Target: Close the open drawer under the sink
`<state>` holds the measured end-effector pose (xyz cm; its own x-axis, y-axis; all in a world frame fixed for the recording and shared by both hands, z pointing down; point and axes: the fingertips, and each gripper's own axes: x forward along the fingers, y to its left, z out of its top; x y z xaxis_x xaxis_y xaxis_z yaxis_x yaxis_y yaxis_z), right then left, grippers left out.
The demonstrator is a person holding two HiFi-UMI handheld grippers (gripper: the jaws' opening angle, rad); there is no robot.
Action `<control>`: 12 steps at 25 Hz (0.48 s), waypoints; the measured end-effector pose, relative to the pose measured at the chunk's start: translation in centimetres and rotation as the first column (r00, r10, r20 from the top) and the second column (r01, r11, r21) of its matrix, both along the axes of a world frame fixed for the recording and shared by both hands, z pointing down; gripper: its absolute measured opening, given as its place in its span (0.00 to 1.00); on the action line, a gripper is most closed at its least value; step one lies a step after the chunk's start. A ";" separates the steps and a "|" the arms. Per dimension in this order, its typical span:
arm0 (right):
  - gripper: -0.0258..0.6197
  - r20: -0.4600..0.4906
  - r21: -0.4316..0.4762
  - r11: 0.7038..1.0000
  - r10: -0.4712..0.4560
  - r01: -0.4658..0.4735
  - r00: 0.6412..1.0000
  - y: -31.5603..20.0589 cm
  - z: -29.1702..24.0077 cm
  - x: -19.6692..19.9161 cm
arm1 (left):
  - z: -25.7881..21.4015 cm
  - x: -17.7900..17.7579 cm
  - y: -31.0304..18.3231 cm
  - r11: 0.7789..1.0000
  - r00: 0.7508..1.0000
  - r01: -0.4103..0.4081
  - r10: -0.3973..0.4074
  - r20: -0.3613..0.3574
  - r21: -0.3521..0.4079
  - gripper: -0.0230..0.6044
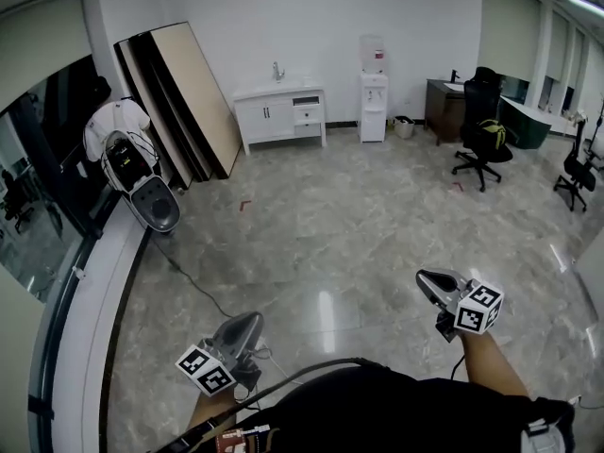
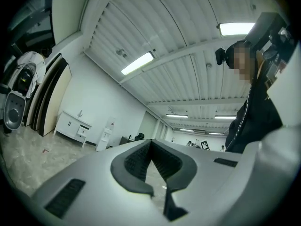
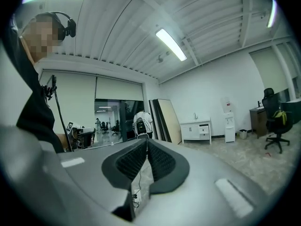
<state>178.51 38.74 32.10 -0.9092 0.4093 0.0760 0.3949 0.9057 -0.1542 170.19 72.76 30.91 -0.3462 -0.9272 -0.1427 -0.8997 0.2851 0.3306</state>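
A white sink cabinet [image 1: 274,113] stands against the far wall, and its upper right drawer [image 1: 308,113] is pulled out a little. The cabinet also shows small in the left gripper view [image 2: 69,124] and in the right gripper view [image 3: 194,131]. My left gripper [image 1: 255,317] is low at the left and my right gripper [image 1: 422,276] is at the right. Both are held over the tiled floor, far from the cabinet. The left gripper [image 2: 150,141] is shut with nothing between its pads. The right gripper [image 3: 146,140] is also shut and empty.
Large boards [image 1: 184,97] lean on the wall left of the cabinet. A water dispenser [image 1: 374,97] stands to its right, then a desk [image 1: 444,107] and a black office chair [image 1: 483,130]. A white machine [image 1: 132,163] and its floor cable [image 1: 193,286] lie at the left.
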 end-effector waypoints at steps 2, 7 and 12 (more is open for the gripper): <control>0.06 -0.006 0.007 1.000 0.012 -0.012 1.000 1.3 0.1 -1.8 | 0.0 -2.6 1.1 1.000 1.000 -0.010 0.010 -0.002 0.012 0.04; 0.06 -0.032 0.023 0.999 0.026 -0.025 0.999 2.6 0.8 -4.6 | 0.7 -6.6 2.1 0.999 1.000 -0.024 0.024 -0.011 0.028 0.04; 0.06 -0.028 0.009 1.000 0.023 -0.023 0.999 1.5 0.9 -8.2 | 1.3 -9.7 1.7 1.000 1.000 -0.004 0.004 -0.020 0.025 0.04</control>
